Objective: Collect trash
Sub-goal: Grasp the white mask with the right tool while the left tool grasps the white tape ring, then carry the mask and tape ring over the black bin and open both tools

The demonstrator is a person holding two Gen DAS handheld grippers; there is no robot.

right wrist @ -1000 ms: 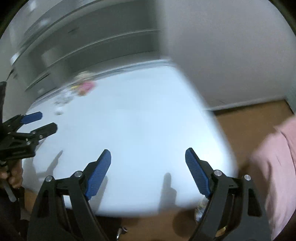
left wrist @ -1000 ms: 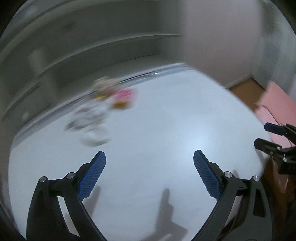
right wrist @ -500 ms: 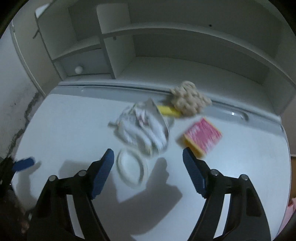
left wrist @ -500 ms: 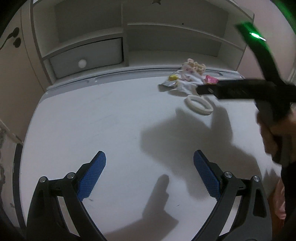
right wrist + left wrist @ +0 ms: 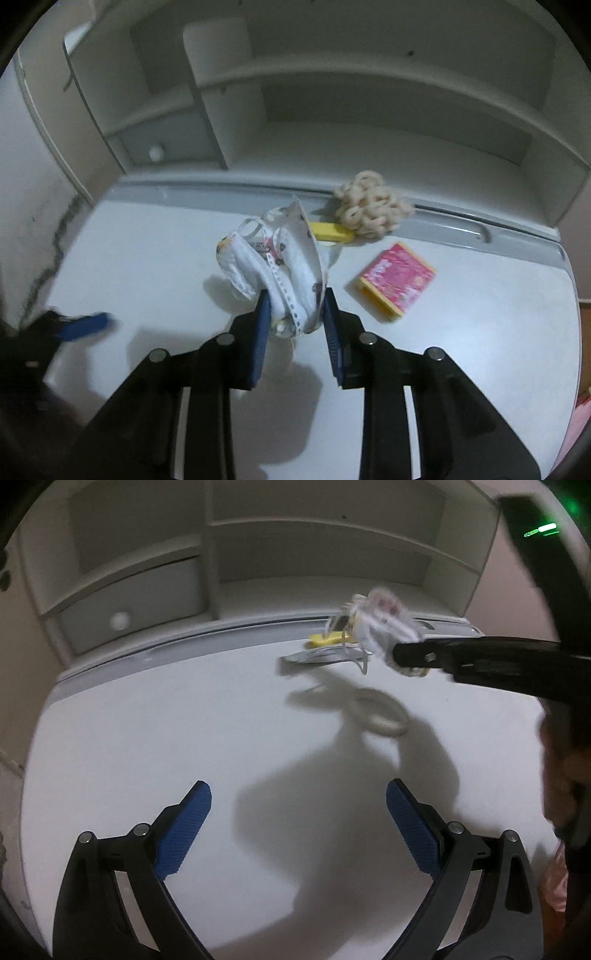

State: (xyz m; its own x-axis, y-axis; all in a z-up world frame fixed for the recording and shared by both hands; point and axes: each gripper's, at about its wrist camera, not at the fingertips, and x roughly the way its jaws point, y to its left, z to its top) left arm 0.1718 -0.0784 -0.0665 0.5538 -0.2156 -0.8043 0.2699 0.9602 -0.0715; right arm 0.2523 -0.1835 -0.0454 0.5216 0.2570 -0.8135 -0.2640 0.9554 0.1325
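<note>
The right tongs (image 5: 295,314) are closing on a crumpled white wrapper (image 5: 273,266), and in the right wrist view the blue pads (image 5: 263,325) already press it from both sides. Half a second ago these tongs stood wide apart above the same wrapper, so the grasp has come only now. In the left wrist view the wrapper (image 5: 380,627) seems to hang from the tip of the right tongs, a little above the tabletop (image 5: 147,738), near its back edge; the picture is blurred there, so I cannot be sure that it is fully lifted.

The left tongs (image 5: 299,827) are wide apart and hold nothing. They hover over the bare front part of the tabletop, well away from the trash.

Other things lie near the back edge. A white ring (image 5: 380,716) rests on the tabletop just in front of the wrapper. A yellow bar (image 5: 330,232) lies behind the wrapper, and a beige knotted bundle (image 5: 373,210) sits beside it against the raised rail. A pink box (image 5: 397,278) lies apart from them, toward the right edge.

I judge that the first piece of trash is now caught, and the next move should carry it away to a bin, which no view shows. The wrapper is thin and loose, so it may slip out if the grip is only on a fold.
</note>
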